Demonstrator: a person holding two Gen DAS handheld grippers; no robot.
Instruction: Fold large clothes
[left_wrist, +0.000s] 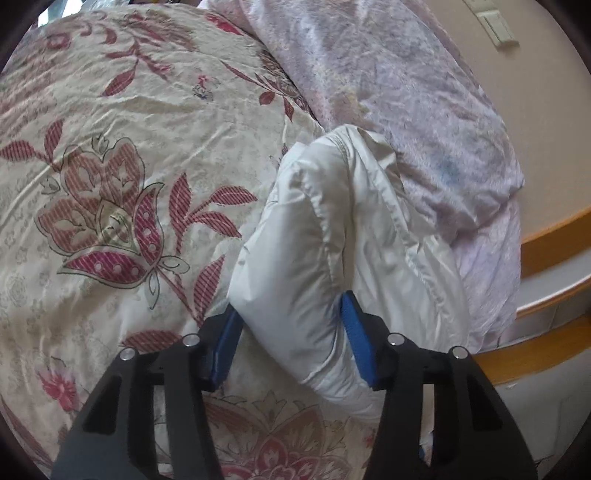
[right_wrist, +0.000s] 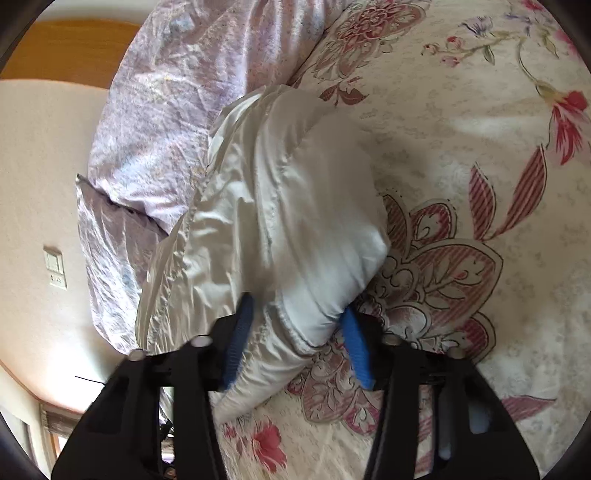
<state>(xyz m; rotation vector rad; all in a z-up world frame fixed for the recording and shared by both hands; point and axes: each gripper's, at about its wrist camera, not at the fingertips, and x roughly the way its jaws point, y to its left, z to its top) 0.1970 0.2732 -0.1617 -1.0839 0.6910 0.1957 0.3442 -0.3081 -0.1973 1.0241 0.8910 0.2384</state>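
Note:
A puffy white padded jacket (left_wrist: 332, 243) lies bunched on the floral bedspread (left_wrist: 110, 166). My left gripper (left_wrist: 291, 332) has its blue fingers (left_wrist: 354, 328) wide on either side of a thick roll of the jacket and grips it. In the right wrist view the same jacket (right_wrist: 280, 206) is folded into a bulky bundle. My right gripper (right_wrist: 295, 332) grips the bundle's near end between its blue fingers (right_wrist: 354, 343). How much of the jacket rests on the bed is hidden by the bundle.
A crumpled lilac quilt (left_wrist: 406, 103) lies beside the jacket along the bed's edge, also in the right wrist view (right_wrist: 166, 110). A wooden bed frame (left_wrist: 546, 229) and a beige wall with a switch plate (right_wrist: 55, 269) lie beyond it.

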